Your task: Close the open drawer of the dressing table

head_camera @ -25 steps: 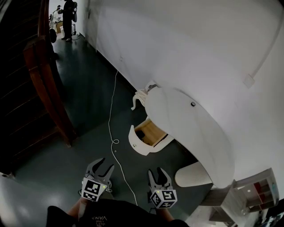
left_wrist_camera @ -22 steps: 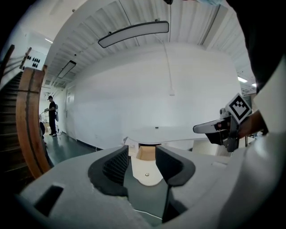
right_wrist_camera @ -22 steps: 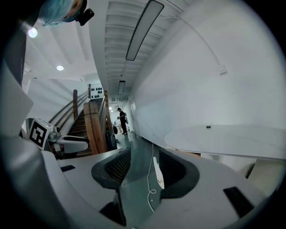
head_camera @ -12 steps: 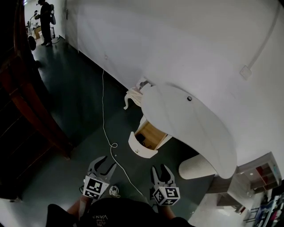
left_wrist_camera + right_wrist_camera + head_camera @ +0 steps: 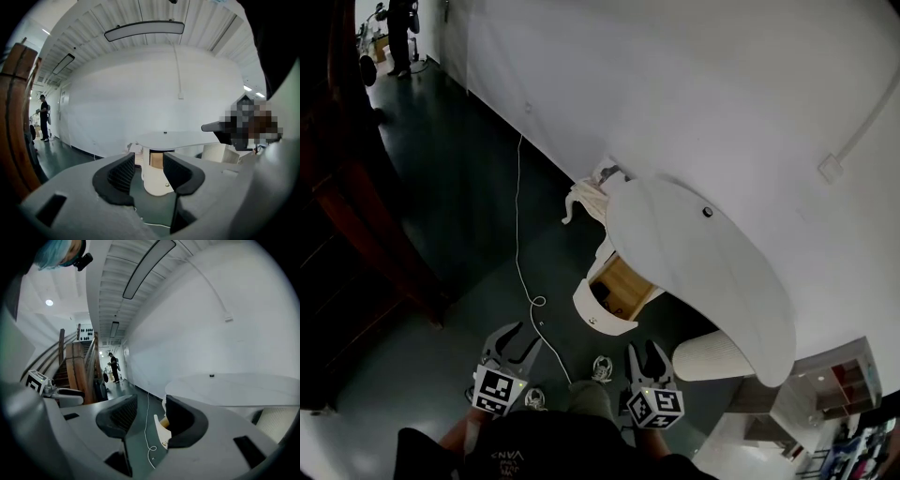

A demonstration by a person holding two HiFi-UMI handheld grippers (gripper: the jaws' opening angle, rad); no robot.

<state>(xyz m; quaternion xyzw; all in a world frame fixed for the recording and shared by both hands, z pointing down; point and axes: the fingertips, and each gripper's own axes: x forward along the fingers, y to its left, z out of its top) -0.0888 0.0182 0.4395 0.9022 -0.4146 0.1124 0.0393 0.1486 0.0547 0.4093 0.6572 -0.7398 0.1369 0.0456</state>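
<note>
While the drawer point(image 5: 607, 307) stands pulled out from under the left end of the white bench point(image 5: 694, 262), its wooden inside showing and its curved white front with a small knob facing the dark floor point(image 5: 469, 206), the left hand-held gripper point(image 5: 523, 337) hangs well short of it, jaws apart with nothing between the pads. In its own view the drawer front shows beyond the gap. The right hand-held gripper point(image 5: 644, 352), beside the left, is likewise spread and empty. A white cord point(image 5: 518, 234) trails over the floor just left of the drawer
</note>
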